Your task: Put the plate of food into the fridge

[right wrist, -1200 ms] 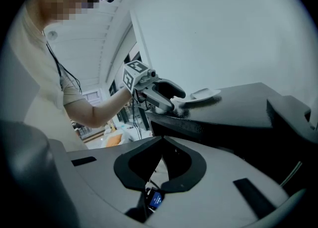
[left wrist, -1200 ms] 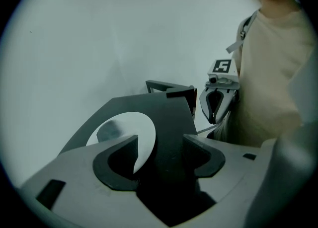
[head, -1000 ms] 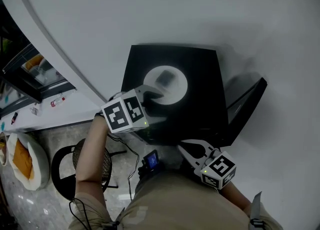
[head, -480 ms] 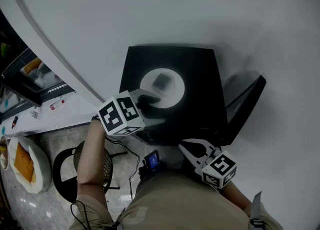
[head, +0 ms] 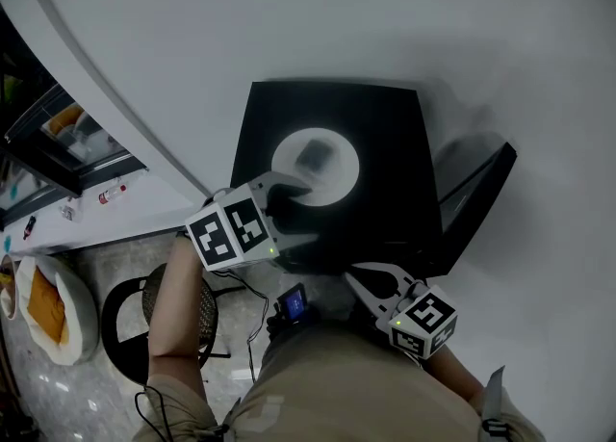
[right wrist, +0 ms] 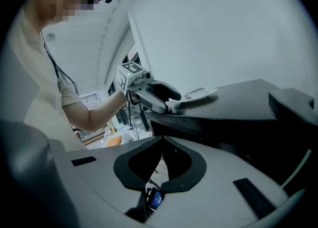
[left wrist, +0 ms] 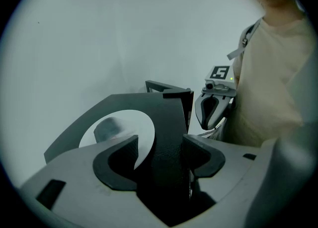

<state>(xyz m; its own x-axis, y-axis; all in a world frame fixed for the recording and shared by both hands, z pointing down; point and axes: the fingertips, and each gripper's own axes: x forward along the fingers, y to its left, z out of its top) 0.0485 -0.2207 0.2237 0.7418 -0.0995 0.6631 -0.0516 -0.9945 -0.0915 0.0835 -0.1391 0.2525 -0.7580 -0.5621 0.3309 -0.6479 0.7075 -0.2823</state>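
Plate: the white plate point(head: 339, 178) point(left wrist: 136, 122) point(right wrist: 201, 93) sits on top of the black fridge point(head: 390, 132) point(left wrist: 169, 113) point(right wrist: 248, 105), on the left half of that top.
Food: one dark piece of food point(head: 313, 153) point(left wrist: 107, 128) lies on the plate, a little far of its middle.
Door: the fridge door point(head: 478, 201) stands open on the fridge's right side.
Left gripper: your left gripper point(head: 294, 209) point(left wrist: 159, 147) point(right wrist: 166, 102) is at the plate's near-left rim with its jaws wide apart. The rim runs behind the left jaw, and only the fridge's black top shows between the two jaws. Whether that jaw touches the rim does not show.
Right gripper: your right gripper point(head: 356, 281) point(left wrist: 207, 122) point(right wrist: 161, 141) is close to your body, just near of the fridge's near edge, well apart from the plate. Its jaws are pressed together with nothing between them.
Stool: a black round stool point(head: 120, 329) stands on the floor at the near left, under your left arm.
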